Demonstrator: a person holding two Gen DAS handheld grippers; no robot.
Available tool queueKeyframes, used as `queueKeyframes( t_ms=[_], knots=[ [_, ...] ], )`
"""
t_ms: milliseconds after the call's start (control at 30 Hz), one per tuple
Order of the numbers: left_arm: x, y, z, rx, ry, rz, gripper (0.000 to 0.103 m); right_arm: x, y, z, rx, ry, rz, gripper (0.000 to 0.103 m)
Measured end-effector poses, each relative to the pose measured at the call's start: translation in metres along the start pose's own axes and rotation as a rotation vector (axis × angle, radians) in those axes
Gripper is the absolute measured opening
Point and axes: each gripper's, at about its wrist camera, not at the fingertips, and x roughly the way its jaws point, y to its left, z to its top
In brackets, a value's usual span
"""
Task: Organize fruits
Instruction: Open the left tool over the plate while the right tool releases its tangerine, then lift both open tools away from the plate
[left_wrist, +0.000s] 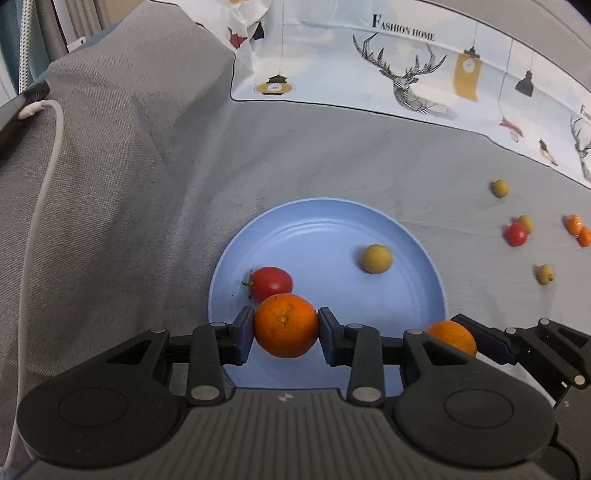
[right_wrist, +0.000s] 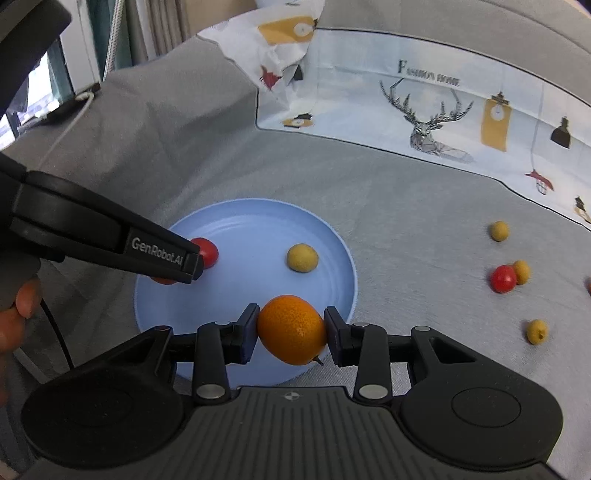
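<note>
Left tool (left_wrist: 285, 330) clamps an orange (left_wrist: 285, 325); right tool (right_wrist: 290, 330) clamps another orange (right_wrist: 291, 329); blue plate (right_wrist: 332, 240) lies just beyond both.

Grey cloth (left_wrist: 129, 177) covers the surface; a deer-printed cloth (left_wrist: 406, 74) lies behind, curtains (right_wrist: 147, 26) beyond.

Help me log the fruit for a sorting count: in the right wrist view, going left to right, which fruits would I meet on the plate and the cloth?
Red tomato on the plate → orange in the right gripper → yellow fruit on the plate → yellow fruit far back on the cloth → red tomato on the cloth → nearest yellow fruit.
</note>
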Motion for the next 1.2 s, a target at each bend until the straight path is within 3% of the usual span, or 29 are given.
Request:
queueKeyframes(
  t_ms=[67,100,133,167,367,533,767,1200],
  knots=[
    [-0.002,0.001,0.001,0.005,-0.011,0.004,0.064,0.004,0.001,0.003,-0.015,0.0,0.008,0.042],
    [-0.006,0.001,0.001,0.007,-0.022,-0.002,0.091,0.003,0.002,0.006,-0.025,0.001,0.014,0.048],
    [-0.013,0.002,0.001,0.003,-0.047,-0.007,0.102,0.002,0.003,0.008,-0.035,-0.003,0.011,0.066],
    [-0.021,0.002,-0.002,-0.004,-0.08,-0.01,0.103,-0.003,0.004,0.009,-0.045,-0.014,0.003,0.08],
    [-0.06,-0.005,-0.026,0.044,-0.12,0.001,0.103,-0.047,0.005,-0.002,-0.065,-0.01,-0.036,0.091],
    [-0.092,-0.003,-0.057,0.048,-0.128,0.029,0.103,-0.092,0.012,-0.028,-0.023,-0.01,-0.062,0.094],
    [-0.133,0.004,-0.094,0.042,-0.173,0.059,0.103,-0.15,0.026,-0.044,-0.031,-0.143,-0.081,0.097],
    [-0.194,-0.004,-0.12,0.047,-0.319,0.069,0.103,-0.212,0.039,-0.063,-0.058,-0.301,-0.101,0.101]
  ],
)
